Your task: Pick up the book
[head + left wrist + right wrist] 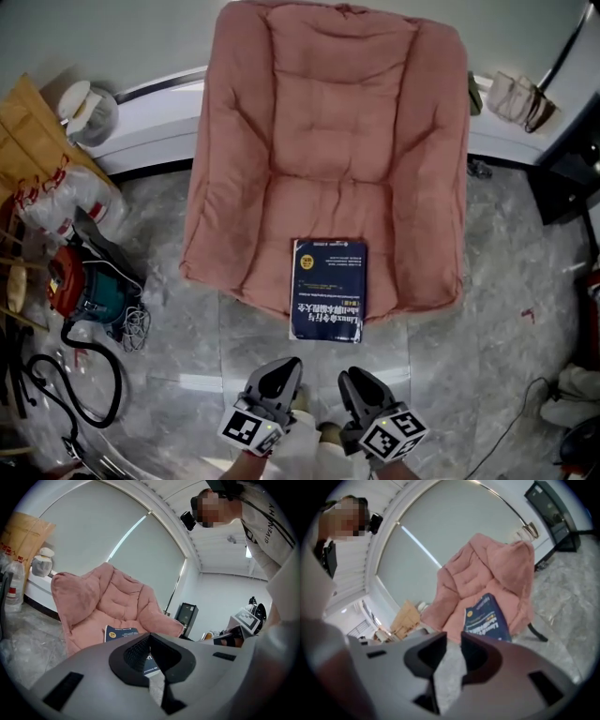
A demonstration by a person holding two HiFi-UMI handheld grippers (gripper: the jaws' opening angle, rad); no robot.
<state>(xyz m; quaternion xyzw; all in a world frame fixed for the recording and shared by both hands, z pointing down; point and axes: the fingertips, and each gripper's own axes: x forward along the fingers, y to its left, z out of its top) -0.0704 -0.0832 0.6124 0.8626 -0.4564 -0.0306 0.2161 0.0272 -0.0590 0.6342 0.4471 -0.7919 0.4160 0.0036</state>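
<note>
1. The book (327, 291) is lying flat, cover up, at the near edge of the pink chair (328, 122) seat. Its near end is sticking out a bit past the cushion, over the floor.
2. Both grippers are hovering side by side just on the near side of it, and neither is touching it. The left gripper (279, 373) is showing its jaw tips pressed together with nothing in them. The right gripper (361, 382) is sitting barely cracked, just a thin gap, and it's empty too.
3. I'm guessing this is the approach. That overhanging end is looking like the easy way in, with one jaw going under and one over the cover. Neither gripper is looking wide enough for that yet, so they'd need opening up first.
4. The cushion is soft, so pushing is probably just going to shove the book farther in. Coming in level seems safer.
5. Off to the left, a red-and-teal machine (80, 286) with a black hose (89, 375) is sitting on the floor, with bags (56, 202) beyond it. All of that is well apart from the book, and nothing is blocking the way in.
</note>
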